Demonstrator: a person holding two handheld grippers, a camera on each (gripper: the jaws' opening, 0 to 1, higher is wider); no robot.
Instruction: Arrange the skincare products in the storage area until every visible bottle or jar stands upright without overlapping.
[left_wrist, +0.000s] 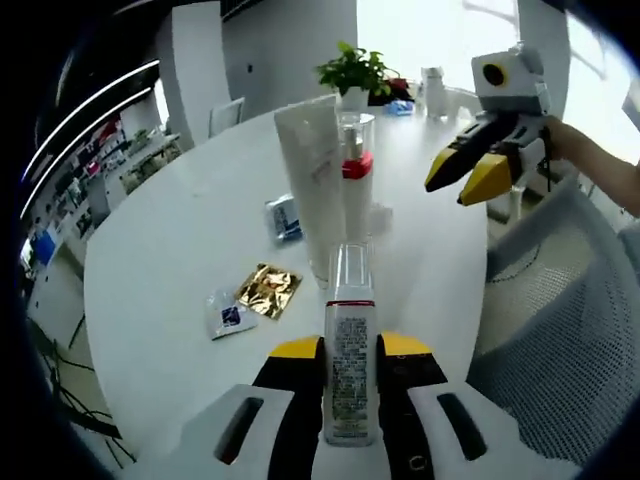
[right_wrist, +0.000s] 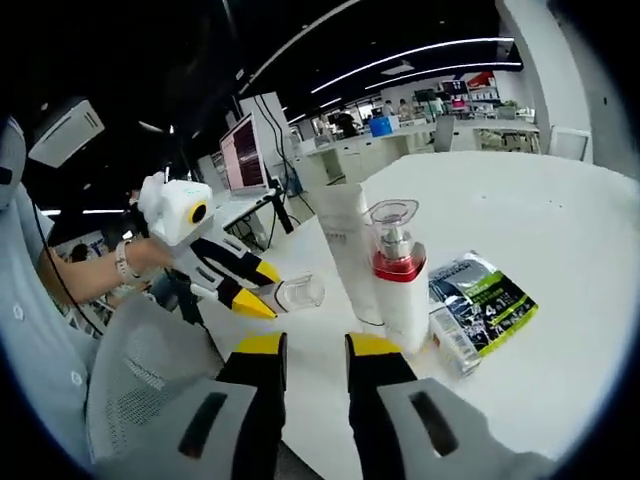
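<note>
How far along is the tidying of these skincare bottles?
Done: the white tube and the red-collared bottle stand upright on the table. In hand: the left gripper holds a clear-capped bottle. Left: standing that bottle up. The right gripper is empty.

You have a white tube (left_wrist: 312, 180) standing upright mid-table, touching a clear-capped pump bottle with a red collar (left_wrist: 356, 175), also upright. A small clear-capped white bottle (left_wrist: 349, 345) with printed label lies horizontal, clamped off the table, near the table's edge.
</note>
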